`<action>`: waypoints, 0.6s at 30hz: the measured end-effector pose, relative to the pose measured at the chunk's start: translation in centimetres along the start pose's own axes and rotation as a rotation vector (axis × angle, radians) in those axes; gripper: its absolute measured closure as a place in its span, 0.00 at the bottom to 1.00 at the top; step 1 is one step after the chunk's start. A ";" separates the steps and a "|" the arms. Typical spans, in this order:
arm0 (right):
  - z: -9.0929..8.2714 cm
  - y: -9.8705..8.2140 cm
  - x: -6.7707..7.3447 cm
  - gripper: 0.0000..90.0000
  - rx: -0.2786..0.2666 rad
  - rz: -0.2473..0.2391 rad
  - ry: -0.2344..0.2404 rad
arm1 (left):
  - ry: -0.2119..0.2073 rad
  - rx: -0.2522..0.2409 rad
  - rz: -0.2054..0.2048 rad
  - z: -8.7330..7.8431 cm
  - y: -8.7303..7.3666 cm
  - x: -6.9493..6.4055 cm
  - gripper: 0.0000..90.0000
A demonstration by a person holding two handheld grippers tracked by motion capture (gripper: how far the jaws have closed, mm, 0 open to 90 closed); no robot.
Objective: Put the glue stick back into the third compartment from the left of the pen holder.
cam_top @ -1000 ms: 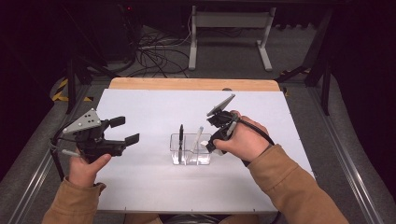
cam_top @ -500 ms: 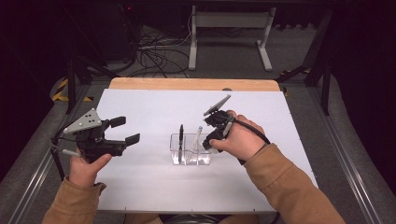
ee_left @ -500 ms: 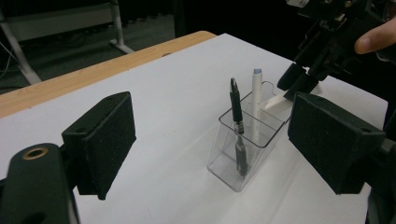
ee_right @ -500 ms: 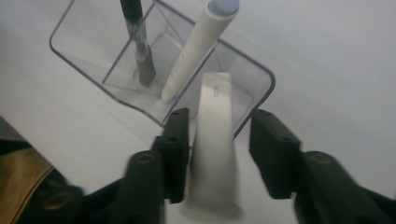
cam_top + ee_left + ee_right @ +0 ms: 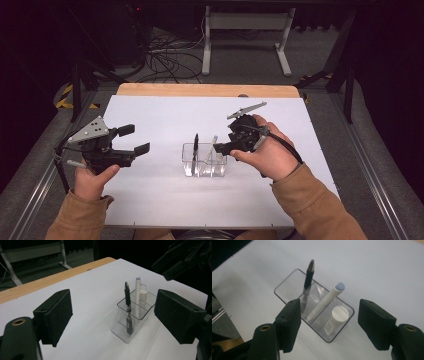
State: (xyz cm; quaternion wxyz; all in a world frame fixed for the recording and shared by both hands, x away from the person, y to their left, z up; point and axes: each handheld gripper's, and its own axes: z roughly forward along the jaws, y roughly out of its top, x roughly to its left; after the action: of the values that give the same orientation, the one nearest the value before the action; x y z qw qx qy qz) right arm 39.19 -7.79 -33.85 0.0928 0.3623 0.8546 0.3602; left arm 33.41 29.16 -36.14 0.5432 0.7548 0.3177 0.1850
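- The left gripper (image 5: 134, 140) hovers at the table's left, jaws wide and empty.
- The clear holder (image 5: 202, 161) stands mid-table, with a black pen (image 5: 195, 147), a white pen (image 5: 325, 300) and a small bottle (image 5: 336, 317) inside.
- The right gripper (image 5: 222, 148), just above it, has been opening its jaws and holds nothing; the drop-off looks finished, so next it needs to lift straight clear.

The high view looked forward and down from above the person's side, far enough to take in the whole white table (image 5: 165, 200). The left gripper view looked level across it from the left; the right gripper view looked steeply down, close. All three shared the clear pen holder (image 5: 204, 161) (image 5: 130, 325) (image 5: 317, 322).
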 end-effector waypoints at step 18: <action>-3.2 -3.1 -2.0 0.30 -0.410 -0.165 0.015 | 0.000 -0.009 0.023 -0.3 -0.8 -1.4 0.17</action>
State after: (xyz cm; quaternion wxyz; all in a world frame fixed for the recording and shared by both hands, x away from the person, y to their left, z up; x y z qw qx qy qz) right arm 37.60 -12.36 -33.85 0.1875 0.2619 0.7910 0.5202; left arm 31.99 28.54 -36.69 0.5443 0.7561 0.3081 0.1928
